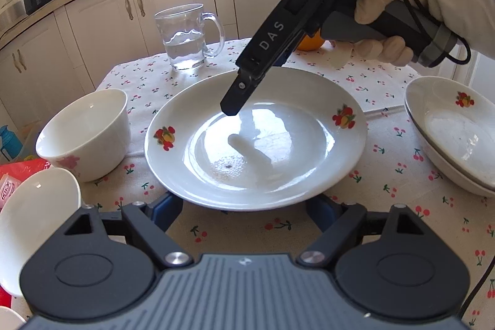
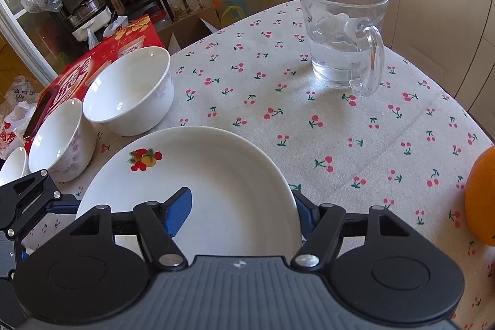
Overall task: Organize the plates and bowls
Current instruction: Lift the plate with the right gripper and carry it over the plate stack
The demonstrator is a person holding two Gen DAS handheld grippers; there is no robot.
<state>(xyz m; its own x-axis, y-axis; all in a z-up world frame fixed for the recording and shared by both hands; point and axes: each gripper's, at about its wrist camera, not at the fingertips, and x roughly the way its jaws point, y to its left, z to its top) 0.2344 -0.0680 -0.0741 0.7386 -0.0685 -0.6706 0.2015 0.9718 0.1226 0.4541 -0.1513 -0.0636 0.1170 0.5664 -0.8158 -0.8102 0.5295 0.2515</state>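
A white plate with fruit decals lies on the cherry tablecloth, also in the right wrist view. My left gripper is open, its blue fingers partly hidden under the plate's near rim. My right gripper is open astride the plate's far rim, one blue pad over the plate, the other outside it. It shows from outside in the left wrist view. Two stacked fruit-decal plates sit at right. White bowls stand at left.
A glass mug with water stands at the back of the table. An orange lies at the right. A red box sits behind the bowls. Kitchen cabinets run behind the table.
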